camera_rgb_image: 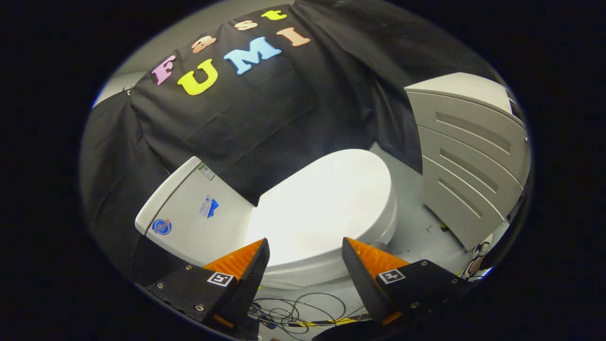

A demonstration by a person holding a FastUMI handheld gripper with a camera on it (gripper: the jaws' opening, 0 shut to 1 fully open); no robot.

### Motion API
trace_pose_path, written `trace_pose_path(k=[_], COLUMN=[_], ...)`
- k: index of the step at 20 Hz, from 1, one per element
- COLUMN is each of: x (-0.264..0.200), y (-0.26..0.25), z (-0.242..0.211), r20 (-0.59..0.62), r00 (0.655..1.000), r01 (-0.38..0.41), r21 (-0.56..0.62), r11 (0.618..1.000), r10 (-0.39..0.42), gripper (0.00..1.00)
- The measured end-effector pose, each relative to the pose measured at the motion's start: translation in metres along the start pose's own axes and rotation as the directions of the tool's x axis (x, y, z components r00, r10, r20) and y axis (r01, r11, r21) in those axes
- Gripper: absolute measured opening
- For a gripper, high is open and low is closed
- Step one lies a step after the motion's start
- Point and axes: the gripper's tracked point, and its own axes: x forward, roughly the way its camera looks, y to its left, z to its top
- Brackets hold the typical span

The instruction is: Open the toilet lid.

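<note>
The gripper [306, 246] hangs with its fingers spread wide and empty above a tangle of thin cables [303, 310] on the floor. Just ahead of the fingertips lies the smooth, rounded white toilet lid [326, 199], down flat, with the sticker-bearing cistern [189, 213] beside it under draped black cloth [265, 109]; the stickers' print is too small to read. Further off stands a pale ribbed cabinet [466, 156].

tongs [305, 248] | fingers spread wide apart | gripping nothing

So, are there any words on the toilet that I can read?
small sticker on the tank: too small to read.
blue sticker: blurred.
round sticker: blurred.
square tags on the open gripper, which points at the shut lid: patterns, no words.
</note>
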Motion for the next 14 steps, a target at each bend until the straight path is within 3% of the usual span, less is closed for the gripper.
trace_pose_path(k=[14], x=[0.018], y=[-0.087], z=[-0.037], r20=[-0.027], r00=[0.996], r01=[0.094], r21=[0.230], r11=[0.969], r10=[-0.090], gripper=[0.94])
